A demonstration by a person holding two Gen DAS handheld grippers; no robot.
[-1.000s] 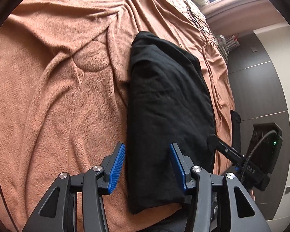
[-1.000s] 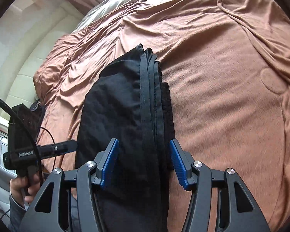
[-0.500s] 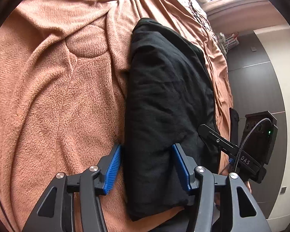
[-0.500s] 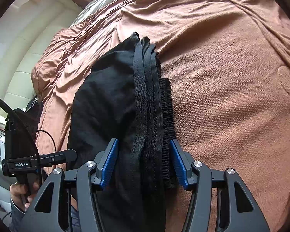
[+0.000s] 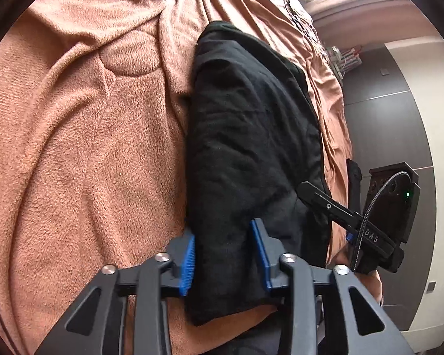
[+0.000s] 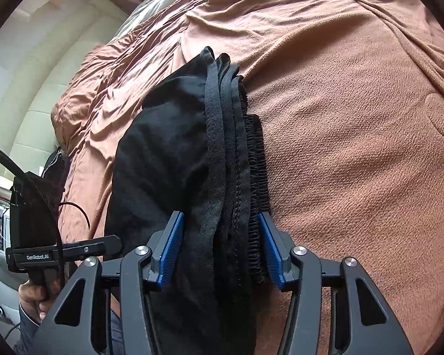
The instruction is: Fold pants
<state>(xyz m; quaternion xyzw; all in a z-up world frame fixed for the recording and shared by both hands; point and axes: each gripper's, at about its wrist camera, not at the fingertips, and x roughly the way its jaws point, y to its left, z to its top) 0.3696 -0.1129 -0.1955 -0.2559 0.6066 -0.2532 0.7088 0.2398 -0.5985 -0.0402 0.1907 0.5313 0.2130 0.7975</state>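
Folded black pants (image 5: 245, 136) lie lengthwise on a brown blanket (image 5: 88, 148). My left gripper (image 5: 222, 236) straddles their near folded end. Its jaws are closing and the blue pads pinch the cloth, which bulges out below them. In the right wrist view the pants (image 6: 168, 153) show their stacked hems and an elastic waistband (image 6: 256, 177) along the right side. My right gripper (image 6: 220, 230) straddles that stacked edge. Its jaws are closing with the layers between them, and the layers look loose and unsqueezed.
The blanket (image 6: 355, 148) covers a wide bed with rumpled folds towards the far end. The bed's edge runs beside the pants, next to dark wall panels (image 5: 399, 118). A hand (image 6: 29, 293) holds the left gripper's handle at the lower left.
Both grippers have come down over the near end of the pants. The left jaws have narrowed onto the fold. The right jaws have narrowed slightly around the stacked edge.
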